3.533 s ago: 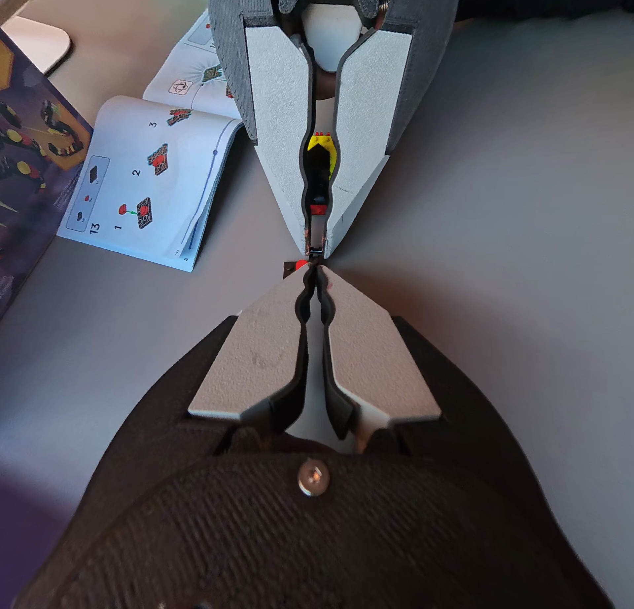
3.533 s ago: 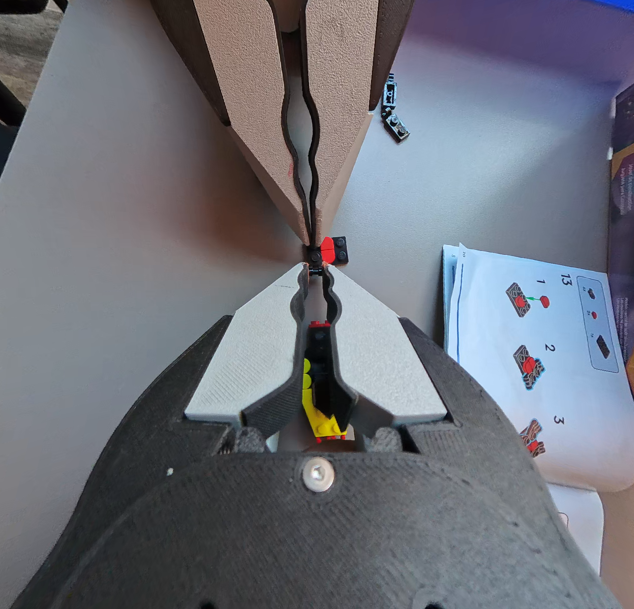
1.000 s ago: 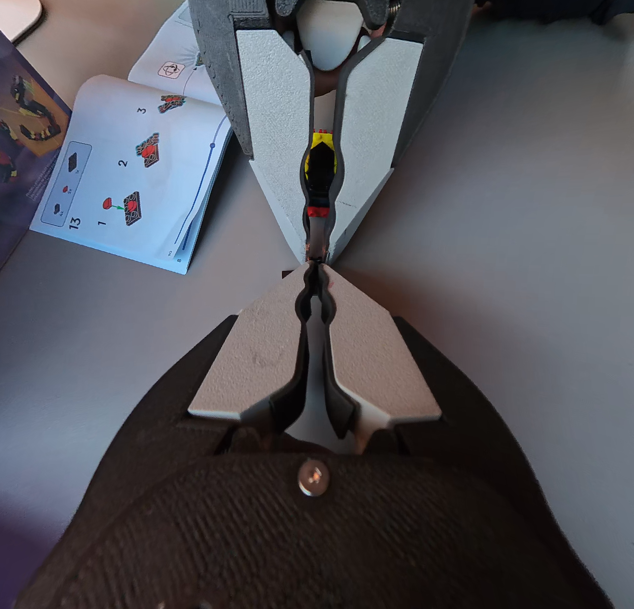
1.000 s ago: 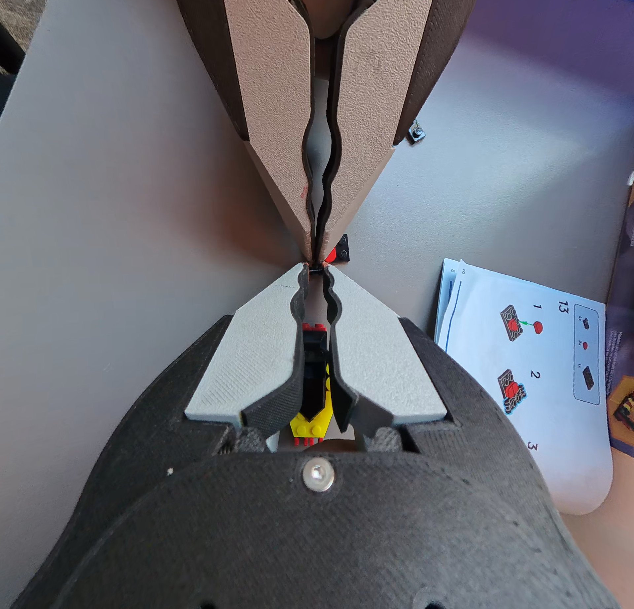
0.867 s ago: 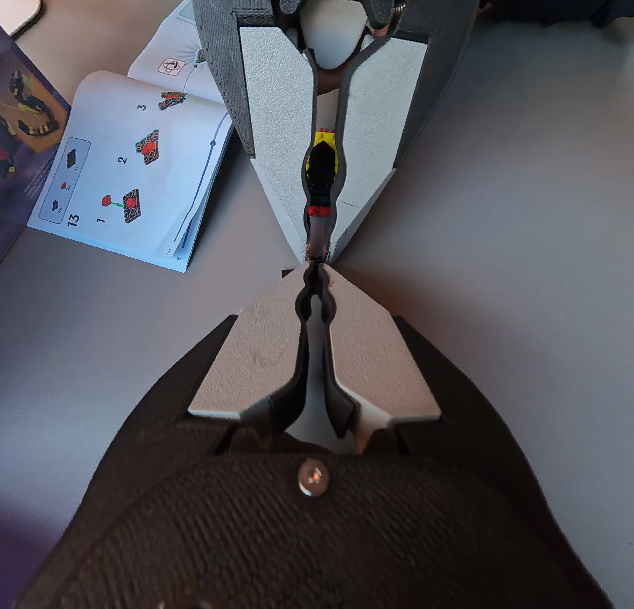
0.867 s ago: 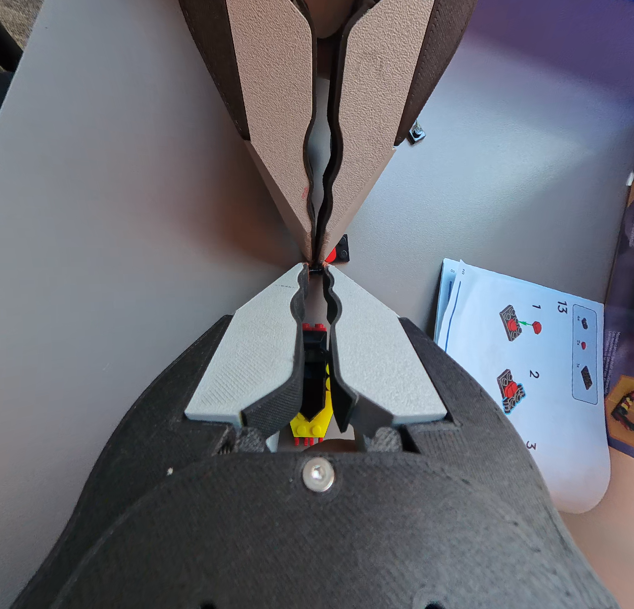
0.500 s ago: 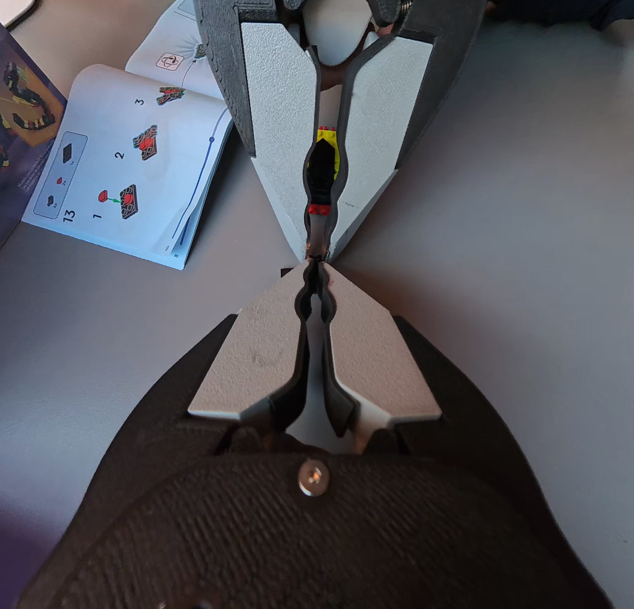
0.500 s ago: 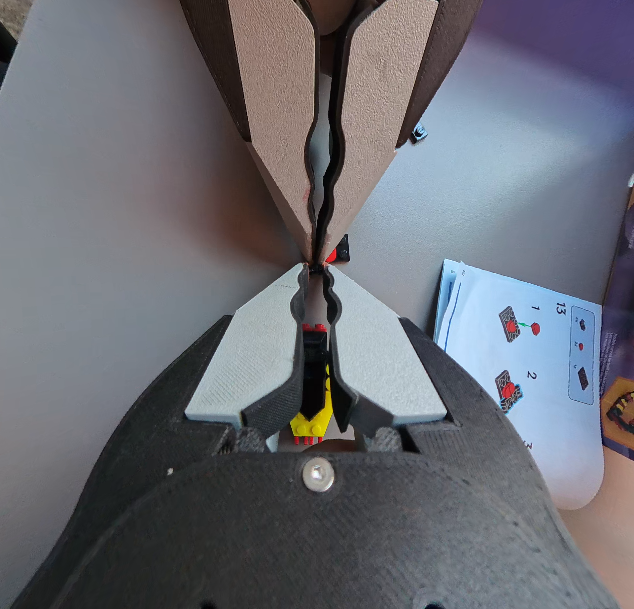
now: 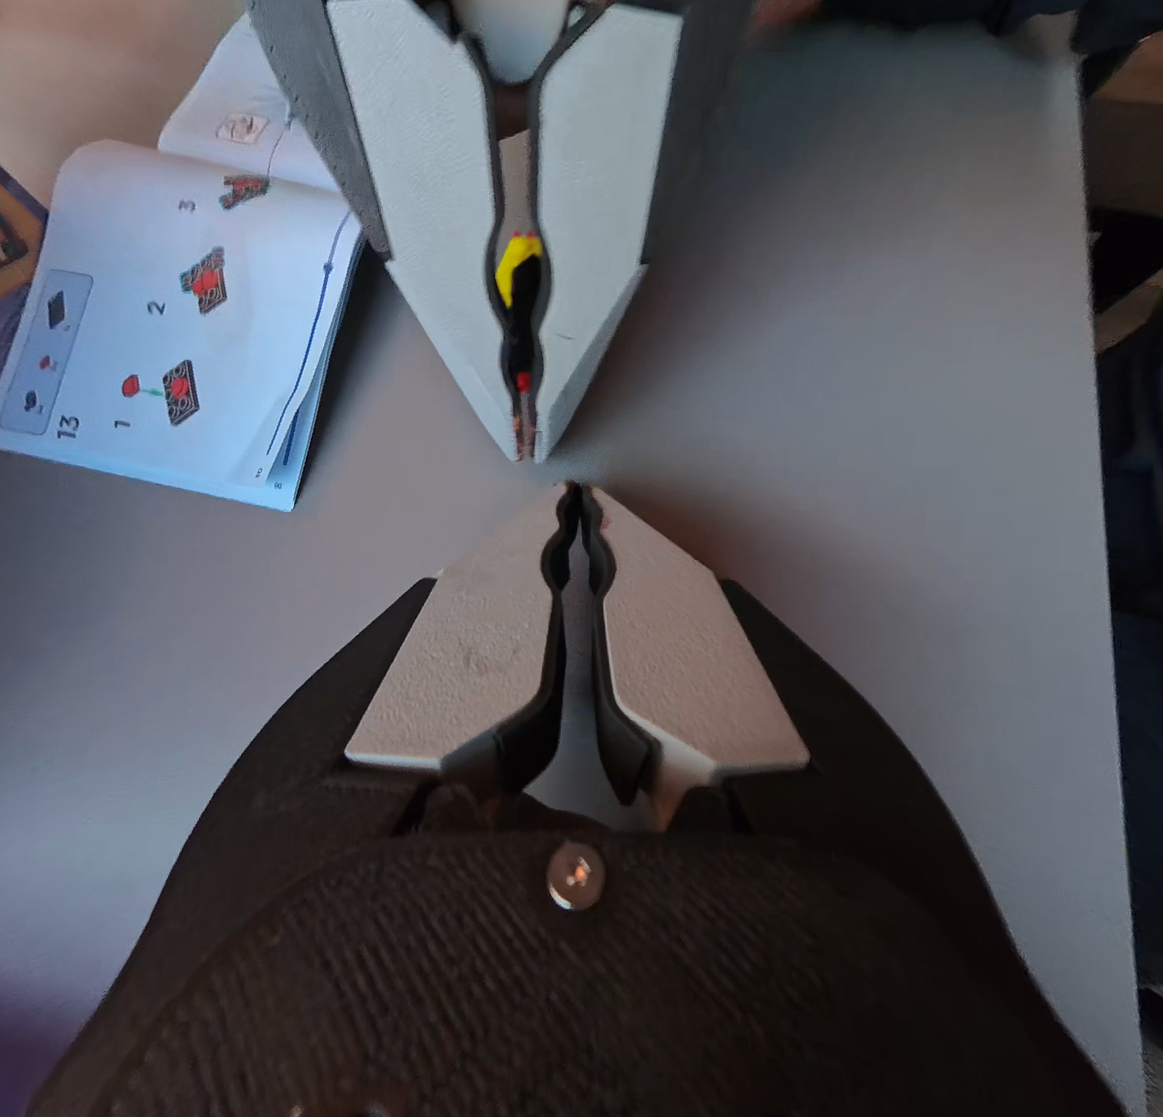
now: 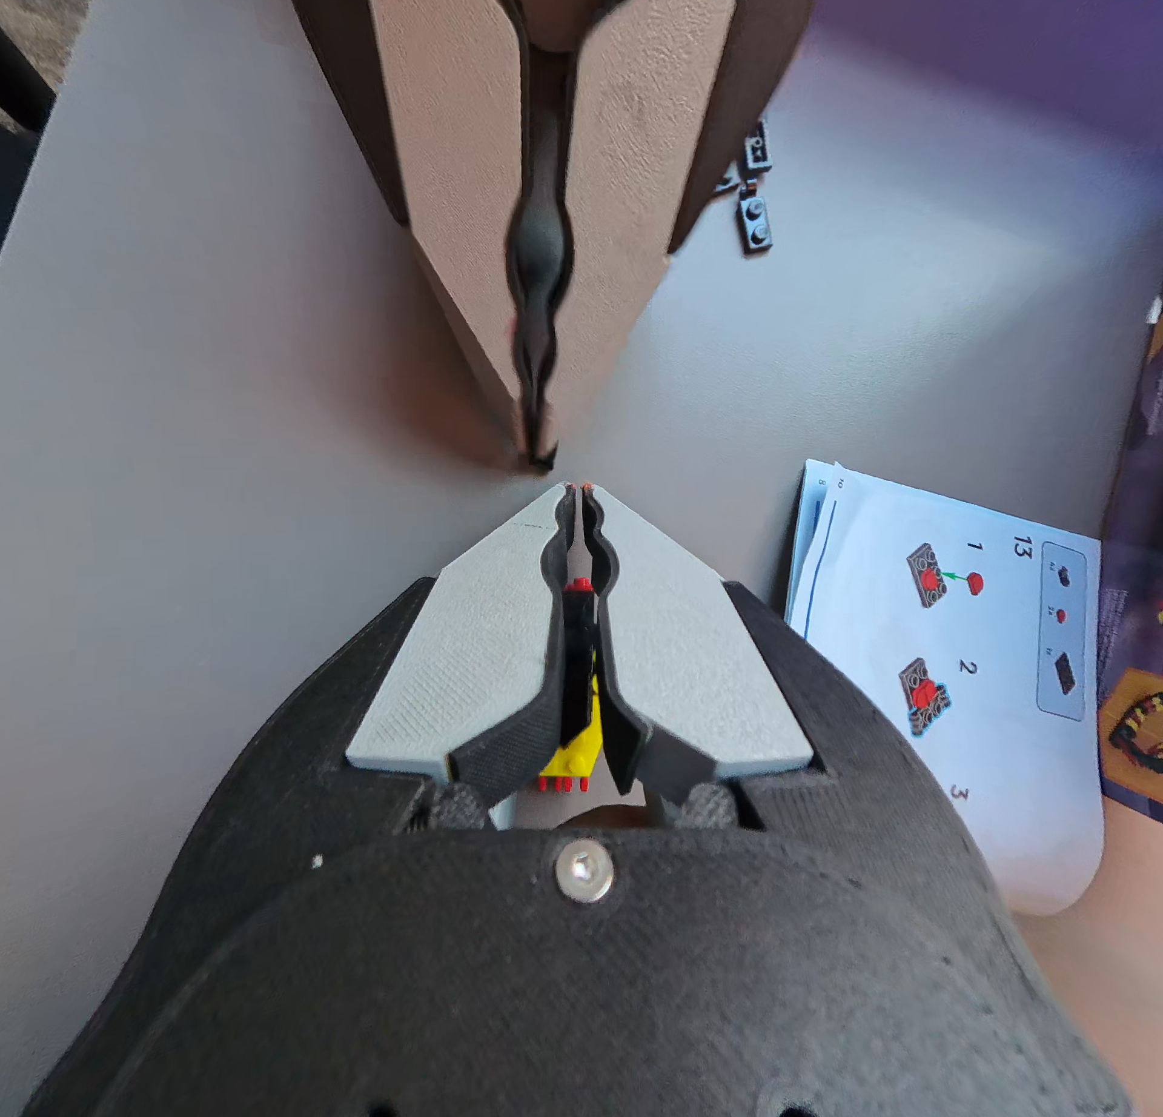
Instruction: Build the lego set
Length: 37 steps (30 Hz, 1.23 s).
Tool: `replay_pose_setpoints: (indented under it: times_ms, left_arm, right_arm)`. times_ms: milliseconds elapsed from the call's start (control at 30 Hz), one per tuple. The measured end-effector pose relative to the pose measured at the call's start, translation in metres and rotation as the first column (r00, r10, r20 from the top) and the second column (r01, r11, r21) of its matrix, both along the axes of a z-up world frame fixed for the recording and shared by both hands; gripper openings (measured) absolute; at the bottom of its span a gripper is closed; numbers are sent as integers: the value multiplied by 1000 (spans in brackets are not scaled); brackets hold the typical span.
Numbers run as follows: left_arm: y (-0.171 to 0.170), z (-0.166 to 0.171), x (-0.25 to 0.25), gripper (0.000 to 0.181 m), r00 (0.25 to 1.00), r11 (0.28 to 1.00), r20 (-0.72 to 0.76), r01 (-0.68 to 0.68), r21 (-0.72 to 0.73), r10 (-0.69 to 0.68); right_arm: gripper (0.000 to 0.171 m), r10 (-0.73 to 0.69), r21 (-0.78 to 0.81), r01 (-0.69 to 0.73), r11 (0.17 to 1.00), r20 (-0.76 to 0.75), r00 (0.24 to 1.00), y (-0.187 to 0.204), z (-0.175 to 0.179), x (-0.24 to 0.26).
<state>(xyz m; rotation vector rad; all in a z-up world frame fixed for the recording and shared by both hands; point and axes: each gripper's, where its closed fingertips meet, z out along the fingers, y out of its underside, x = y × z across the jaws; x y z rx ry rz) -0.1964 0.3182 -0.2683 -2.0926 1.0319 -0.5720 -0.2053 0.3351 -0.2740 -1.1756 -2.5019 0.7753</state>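
While the right tongs [image 10: 578, 489] are clamping the black-and-yellow lego assembly [image 10: 576, 678] steady, the left tongs [image 9: 573, 490] are hovering nearly closed, apparently empty.

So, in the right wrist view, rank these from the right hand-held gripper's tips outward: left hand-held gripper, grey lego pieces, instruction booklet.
1. left hand-held gripper, straight ahead, tips almost meeting the right hand-held gripper.
2. instruction booklet, lying to the right.
3. grey lego pieces, far ahead on the right.
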Motion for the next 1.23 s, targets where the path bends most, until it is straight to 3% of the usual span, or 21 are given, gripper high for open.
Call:
replay_pose_setpoints:
  times_ms: [167,233,433,933,1033,1133,1233]
  left_arm:
    - [6,57,-17,0,976,981,201,-113,160,80]
    - [10,76,-29,0,946,971,301,-178,157,125]
    - [15,71,-45,0,955,956,232,-231,182,186]
    - [21,114,-66,0,882,891,415,-356,281,222]
    - [16,92,-64,0,912,935,333,-310,173,240]
    - [15,69,-77,12,930,928,181,-345,141,319]
    - [8,52,-94,12,914,903,5,-402,151,406]
  right_arm:
    - [0,-41,-26,40,999,-39,998,9,11,-1]
    - [0,-59,-35,57,998,-53,997,12,14,-2]
    - [7,-69,-33,67,997,-50,996,7,9,5]
    - [9,-259,-161,225,961,-237,936,39,48,-14]
    - [9,-258,-167,223,961,-232,938,36,42,-15]
    - [10,-244,-174,208,962,-225,943,28,36,-16]
    - [10,-213,-148,184,972,-206,955,17,27,-13]
